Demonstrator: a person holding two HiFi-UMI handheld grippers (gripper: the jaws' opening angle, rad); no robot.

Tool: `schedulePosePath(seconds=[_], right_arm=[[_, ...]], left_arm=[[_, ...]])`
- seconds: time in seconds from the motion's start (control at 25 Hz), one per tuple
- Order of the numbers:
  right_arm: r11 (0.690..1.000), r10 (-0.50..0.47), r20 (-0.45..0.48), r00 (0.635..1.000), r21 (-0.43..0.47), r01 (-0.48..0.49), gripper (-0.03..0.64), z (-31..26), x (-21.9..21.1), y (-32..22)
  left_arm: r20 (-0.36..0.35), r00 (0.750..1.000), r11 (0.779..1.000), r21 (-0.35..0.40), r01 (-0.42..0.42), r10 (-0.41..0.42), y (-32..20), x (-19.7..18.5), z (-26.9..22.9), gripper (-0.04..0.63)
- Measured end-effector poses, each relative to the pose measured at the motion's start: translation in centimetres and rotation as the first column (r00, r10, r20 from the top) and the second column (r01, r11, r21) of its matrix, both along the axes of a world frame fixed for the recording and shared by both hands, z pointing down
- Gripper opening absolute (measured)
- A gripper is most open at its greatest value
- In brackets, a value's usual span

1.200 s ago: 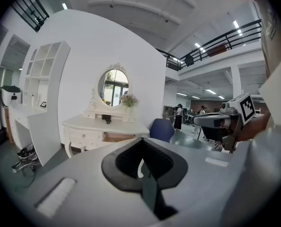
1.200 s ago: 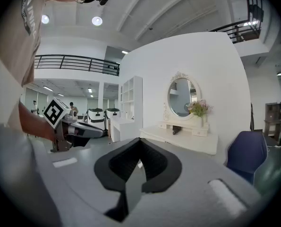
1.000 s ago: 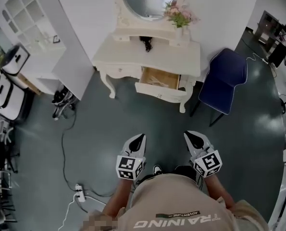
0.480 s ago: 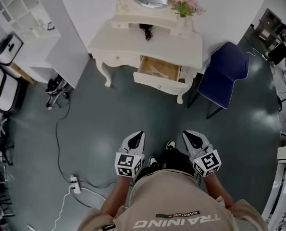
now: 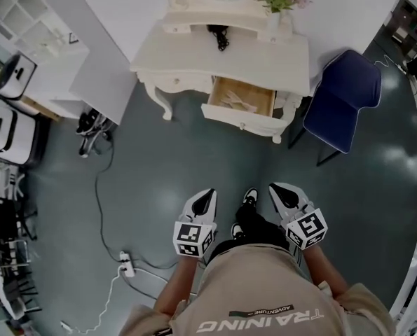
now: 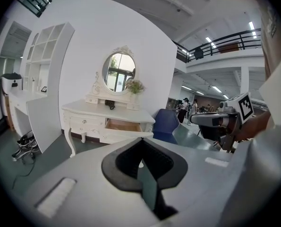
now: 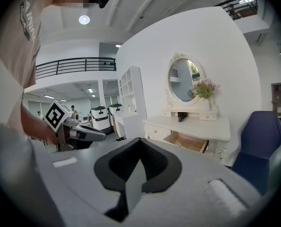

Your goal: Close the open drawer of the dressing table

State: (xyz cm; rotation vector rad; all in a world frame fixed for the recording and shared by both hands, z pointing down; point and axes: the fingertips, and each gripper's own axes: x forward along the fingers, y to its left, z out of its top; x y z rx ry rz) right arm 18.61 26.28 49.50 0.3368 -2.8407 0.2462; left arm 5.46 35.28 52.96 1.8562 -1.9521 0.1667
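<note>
White drawer [image 5: 242, 103] juts out; open floor [image 5: 167, 165] before left claw [image 5: 208, 194], right claw [image 5: 273, 187], both closed

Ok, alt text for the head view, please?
From above, a person stands facing a white dressing table whose right-hand drawer is open. The left gripper and right gripper, jaws together and empty, are well short of it; a blue chair stands beside the table.

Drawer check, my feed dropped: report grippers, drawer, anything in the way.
Left gripper and right gripper both shut, empty, well short of dressing table. Drawer pulled open, untouched. Blue chair beside the table, off the path.
</note>
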Motion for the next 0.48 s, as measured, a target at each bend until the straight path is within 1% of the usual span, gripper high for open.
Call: schedulePosePath(seconds=[0.16,0.32,0.4,0.48], right_arm=[[1.000,-0.013,0.020,1.000,-0.002,0.013,0.003,0.5,-2.9,-3.2],[1.000,-0.002,0.034,0.999,-0.008,0.002,0.002,1.4,-4.6,-7.5],[1.000,0.009,0.035,0.999,-0.011,-0.009,0.002,2.1,-5.0,-9.8],[0.998,0.042,0.053,0.998,-0.054,-0.039,0.002,2.4,-5.4,-12.4]], left_arm=[[0.021,1.000,0.999,-0.049,-0.019,0.020,-3.4,-2.0,0.5,0.017],[0.068,0.997,0.998,-0.053,-0.016,0.019,-8.0,-4.6,-1.0,0.017],[0.064,0.998,0.998,-0.055,-0.009,0.012,-10.1,-5.8,-1.1,0.017],[0.060,0.998,0.997,-0.071,-0.013,0.017,-12.1,-6.9,-0.9,0.017]])
